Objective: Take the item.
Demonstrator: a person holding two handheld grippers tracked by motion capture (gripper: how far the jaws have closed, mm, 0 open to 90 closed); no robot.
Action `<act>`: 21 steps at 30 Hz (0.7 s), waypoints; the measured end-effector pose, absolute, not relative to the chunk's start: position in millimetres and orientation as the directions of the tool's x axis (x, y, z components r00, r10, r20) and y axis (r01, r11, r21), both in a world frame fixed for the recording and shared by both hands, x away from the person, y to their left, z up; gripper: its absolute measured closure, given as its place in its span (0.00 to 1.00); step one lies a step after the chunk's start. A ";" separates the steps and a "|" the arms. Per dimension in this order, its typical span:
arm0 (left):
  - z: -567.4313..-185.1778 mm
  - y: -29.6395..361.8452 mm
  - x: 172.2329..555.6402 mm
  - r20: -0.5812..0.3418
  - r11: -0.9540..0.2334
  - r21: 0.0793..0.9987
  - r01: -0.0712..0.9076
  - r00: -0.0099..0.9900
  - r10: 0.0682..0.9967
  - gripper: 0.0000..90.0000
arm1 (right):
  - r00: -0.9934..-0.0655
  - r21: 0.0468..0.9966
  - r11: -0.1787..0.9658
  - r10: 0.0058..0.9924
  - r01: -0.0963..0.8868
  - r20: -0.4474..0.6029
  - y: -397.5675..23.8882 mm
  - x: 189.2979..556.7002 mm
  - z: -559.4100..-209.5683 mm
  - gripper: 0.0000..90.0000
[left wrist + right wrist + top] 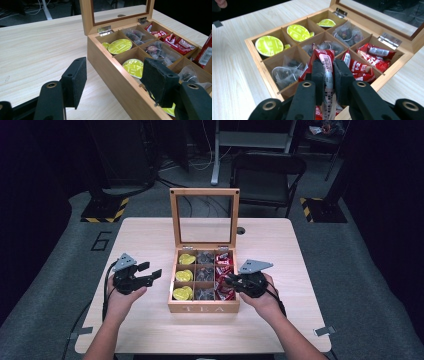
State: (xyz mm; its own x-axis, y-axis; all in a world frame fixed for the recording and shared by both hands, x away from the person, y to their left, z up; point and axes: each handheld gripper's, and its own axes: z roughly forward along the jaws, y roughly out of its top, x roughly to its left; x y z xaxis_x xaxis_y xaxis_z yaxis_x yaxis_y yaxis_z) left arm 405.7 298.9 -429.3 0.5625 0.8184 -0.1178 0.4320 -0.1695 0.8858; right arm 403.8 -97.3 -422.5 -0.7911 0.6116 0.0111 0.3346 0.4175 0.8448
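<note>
We see a pale wood-grain bench [150, 240], our open wooden tea box [202, 308] resting on it near the front edge, lid upright, small dark hole [241, 230] behind it

A black folding chair [267, 175] stands on the grey floor [60, 245] beyond the wooden table [150, 235]

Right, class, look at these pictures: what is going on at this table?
A person works at a pale wooden table with a gripper in each hand. The right gripper is shut on a red foil sachet, holding it over the red-sachet column of an open wooden tea box with nine compartments. The left gripper hangs open and empty beside the box's left wall. Other compartments hold yellow-green capsules and clear tea bags.
</note>
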 end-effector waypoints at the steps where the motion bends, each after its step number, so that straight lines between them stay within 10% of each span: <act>1: -429.2 299.4 405.6 -0.118 -0.171 0.885 0.434 0.563 0.818 0.41 | -0.789 0.846 0.413 0.614 0.336 0.013 -97.5 403.8 -421.3 0.89; 21: -429.8 301.4 404.7 -0.120 -0.162 0.887 0.433 0.555 0.823 0.41 | -0.756 0.875 0.372 0.654 0.309 -0.011 -115.6 408.8 -398.1 0.88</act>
